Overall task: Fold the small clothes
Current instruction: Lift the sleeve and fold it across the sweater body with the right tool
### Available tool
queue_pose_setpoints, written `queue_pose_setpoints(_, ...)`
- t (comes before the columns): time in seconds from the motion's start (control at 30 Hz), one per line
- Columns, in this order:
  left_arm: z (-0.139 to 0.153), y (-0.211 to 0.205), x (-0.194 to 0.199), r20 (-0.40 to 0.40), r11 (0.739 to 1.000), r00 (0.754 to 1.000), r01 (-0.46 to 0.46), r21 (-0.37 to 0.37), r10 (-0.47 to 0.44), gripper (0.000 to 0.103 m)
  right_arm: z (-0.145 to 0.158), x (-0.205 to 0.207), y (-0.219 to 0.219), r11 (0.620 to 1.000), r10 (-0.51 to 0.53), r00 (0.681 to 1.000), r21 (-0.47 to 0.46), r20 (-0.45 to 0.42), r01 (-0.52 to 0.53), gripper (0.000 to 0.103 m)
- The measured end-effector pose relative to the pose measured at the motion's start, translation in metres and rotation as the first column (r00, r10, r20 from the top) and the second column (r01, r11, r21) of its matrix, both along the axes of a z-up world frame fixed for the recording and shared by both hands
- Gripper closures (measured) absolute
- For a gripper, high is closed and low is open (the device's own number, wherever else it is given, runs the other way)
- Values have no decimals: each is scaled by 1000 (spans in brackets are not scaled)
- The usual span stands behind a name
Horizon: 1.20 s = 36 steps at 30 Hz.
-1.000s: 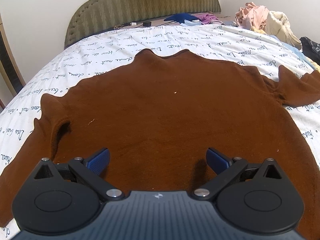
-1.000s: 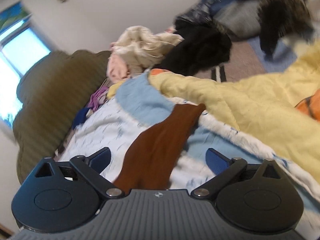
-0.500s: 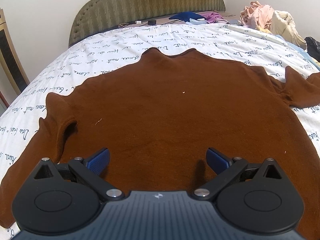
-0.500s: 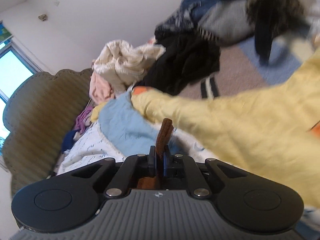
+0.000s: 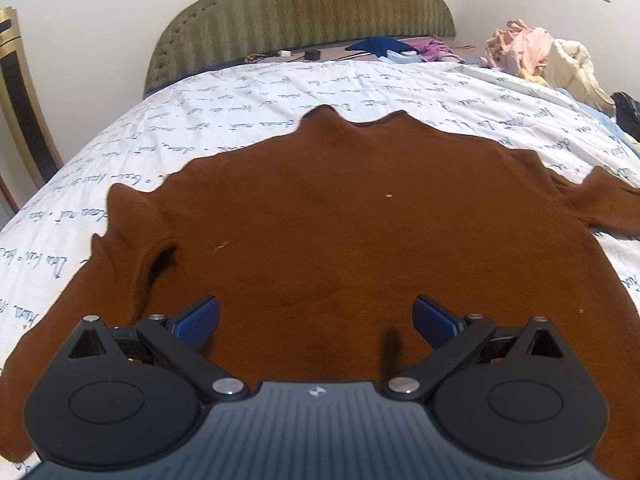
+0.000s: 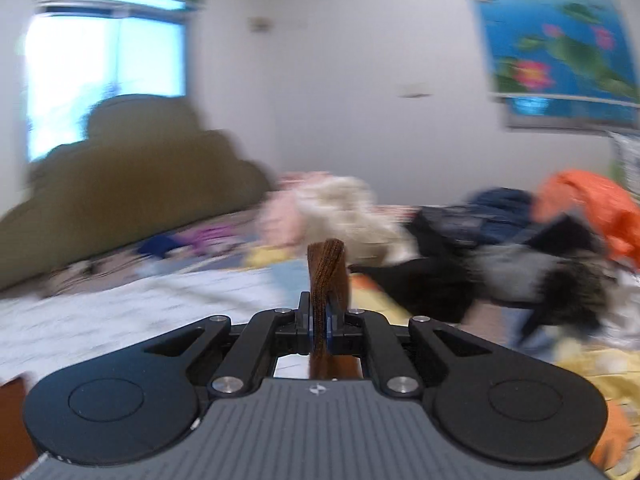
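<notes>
While the right gripper (image 6: 319,322) clamps only the sleeve (image 6: 327,276) cuff and the left gripper (image 5: 316,320) gapes above the sweater (image 5: 340,220), the cuff may slip free.

My right view is smeared: the clothes pile (image 6: 500,248) and headboard (image 6: 120,184) are soft shapes. The brown sweater (image 5: 340,232) runs off my left view's bottom and right edges.

Illegible cursive script across the white bedsheet (image 5: 248,92); no readable words, labels or numbers anywhere.
</notes>
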<state>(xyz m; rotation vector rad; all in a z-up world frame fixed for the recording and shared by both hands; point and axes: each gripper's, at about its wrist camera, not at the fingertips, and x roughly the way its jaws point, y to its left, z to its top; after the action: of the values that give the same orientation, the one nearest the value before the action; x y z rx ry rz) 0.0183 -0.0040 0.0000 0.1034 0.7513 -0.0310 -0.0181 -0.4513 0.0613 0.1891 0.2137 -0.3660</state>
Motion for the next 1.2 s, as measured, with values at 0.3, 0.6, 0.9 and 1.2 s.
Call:
queue_pose_setpoints(0.3, 1, 22, 1, 5, 999, 999, -52, -7, 52, 0, -12, 32, 151, 946, 300, 952, -110, -63, -306, 92)
queue_pose_setpoints(0.6, -3, 30, 0, 0, 997, 997, -74, -4, 74, 0, -41, 53, 266, 855, 466, 869, -170, -167, -490, 92)
queue_pose_setpoints(0.9, -5, 40, -3, 0, 996, 996, -94, -9, 94, 0, -50, 72, 341, 776, 540, 802, -217, -255, -592, 92)
queue_pose_setpoints(1.2, -2, 49, -10, 2, 995, 996, -92, -49, 92, 0, -60, 89, 383, 730, 586, 750, -202, -305, -653, 92)
